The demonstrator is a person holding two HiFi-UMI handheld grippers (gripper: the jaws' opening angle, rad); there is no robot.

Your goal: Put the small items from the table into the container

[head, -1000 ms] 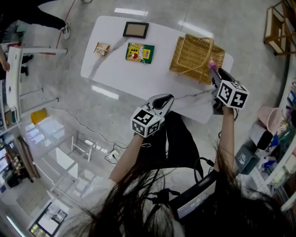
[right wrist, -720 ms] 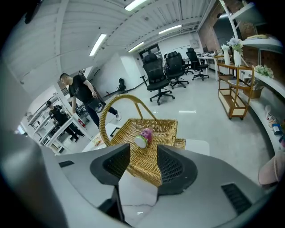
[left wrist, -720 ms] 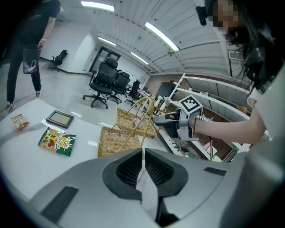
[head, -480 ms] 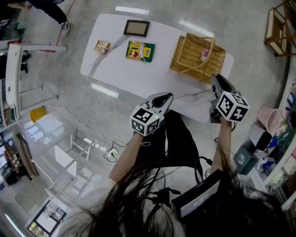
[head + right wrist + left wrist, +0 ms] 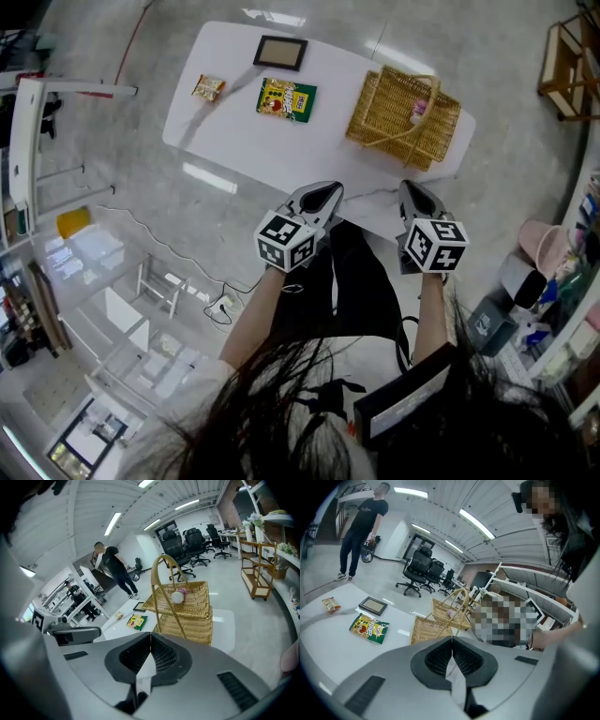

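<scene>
A wicker basket (image 5: 403,117) with a hoop handle stands at the right end of the white table (image 5: 281,141). A small pink and white bottle (image 5: 418,108) lies inside it. A green snack packet (image 5: 286,100), a small orange packet (image 5: 208,88) and a dark picture frame (image 5: 280,52) lie further left. My left gripper (image 5: 328,190) and right gripper (image 5: 412,187) hang side by side over the table's near edge, both shut and empty. The right gripper view shows the basket (image 5: 185,606) and bottle (image 5: 178,596) beyond its closed jaws.
A person in dark clothes (image 5: 361,531) stands on the floor beyond the table's far end. Office chairs (image 5: 419,569) stand further back. A wooden shelf (image 5: 567,56) stands at the right. A white rack (image 5: 37,159) and a cable lie on the floor at the left.
The right gripper let the pink bottle go into the basket, drew back toward the table's near edge and shut its jaws. The left gripper has barely moved.
</scene>
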